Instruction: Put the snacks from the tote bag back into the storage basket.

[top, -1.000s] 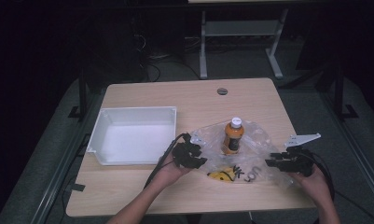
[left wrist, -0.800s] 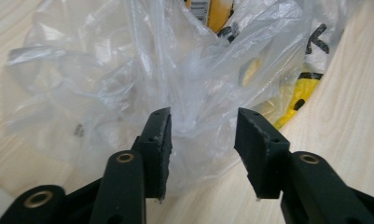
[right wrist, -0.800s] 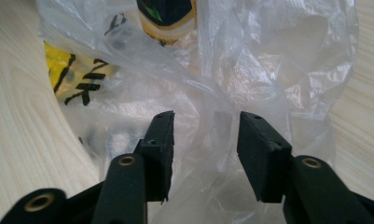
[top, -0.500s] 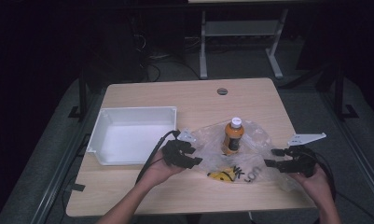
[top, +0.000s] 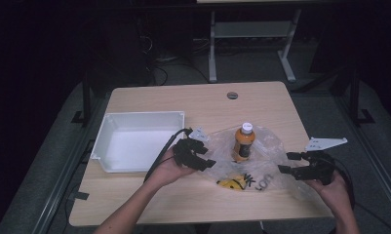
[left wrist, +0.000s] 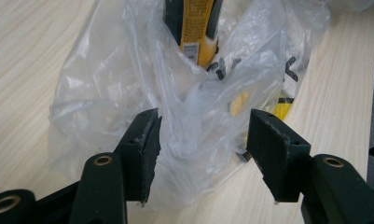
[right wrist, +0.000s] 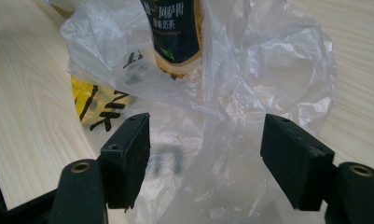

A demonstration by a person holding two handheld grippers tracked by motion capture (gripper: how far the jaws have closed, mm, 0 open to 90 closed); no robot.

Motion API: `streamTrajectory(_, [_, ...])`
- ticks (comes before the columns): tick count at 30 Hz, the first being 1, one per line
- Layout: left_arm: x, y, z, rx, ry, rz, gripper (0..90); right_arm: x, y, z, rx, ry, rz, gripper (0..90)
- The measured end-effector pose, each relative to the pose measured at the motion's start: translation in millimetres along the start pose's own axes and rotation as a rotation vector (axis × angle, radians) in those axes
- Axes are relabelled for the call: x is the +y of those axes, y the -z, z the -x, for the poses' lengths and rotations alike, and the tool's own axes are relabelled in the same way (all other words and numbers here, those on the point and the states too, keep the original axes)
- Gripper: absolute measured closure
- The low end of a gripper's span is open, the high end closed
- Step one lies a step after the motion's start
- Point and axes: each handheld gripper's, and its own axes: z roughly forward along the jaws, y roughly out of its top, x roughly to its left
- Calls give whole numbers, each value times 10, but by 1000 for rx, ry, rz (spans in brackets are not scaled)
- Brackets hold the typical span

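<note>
high view: bottle [top: 244,143] upright on plastic bag [top: 268,165].

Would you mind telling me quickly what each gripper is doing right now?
Left gripper: open, jaws astride a fold of the clear plastic bag, not clamped.
Right gripper: open, bag film between its jaws, holding nothing.
</note>
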Motion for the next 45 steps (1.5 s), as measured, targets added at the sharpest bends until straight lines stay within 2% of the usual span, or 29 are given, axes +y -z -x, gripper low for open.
streamTrajectory(2, [40,12,-10,-9,3,21,413,3,14,-3,-1,0,9,315])
streamTrajectory(6, [120,20,-22,-11,0,24,395,14,28,-11,-5,1,13,303])
streamTrajectory(8, [176,15,-19,-3,-16,26,390,15,34,-17,-8,4,15,298])
streamTrajectory(12, [296,7,-2,-18,-36,22,372,18,54,-24,-11,7,22,291])
streamTrajectory(15, [403,7,1,-22,-68,24,366,24,82,-26,-13,3,33,288])
streamTrajectory(17, [454,-9,11,-29,-71,29,361,23,94,-23,-16,8,35,286])
streamTrajectory(18, [478,-17,4,-32,-90,23,361,19,97,-20,-17,12,38,287])
streamTrajectory(27, [641,-124,-36,-30,-113,3,347,0,130,1,-21,5,42,284])
streamTrajectory(34, [784,-173,-71,-54,-119,10,339,8,119,-5,-18,9,45,283])
streamTrajectory(36, [831,-174,-83,-60,-141,9,325,9,124,0,-22,12,43,281])
streamTrajectory(39, [895,-198,-78,-83,-134,20,313,5,139,7,-20,6,53,276])
streamTrajectory(40, [919,-198,-88,-89,-151,19,309,3,143,10,-22,4,51,275])
streamTrajectory(41, [937,-209,-84,-96,-143,23,309,1,145,15,-23,5,51,275])
streamTrajectory(45, [1012,-242,-88,-100,-164,14,299,3,139,17,-20,4,56,274])
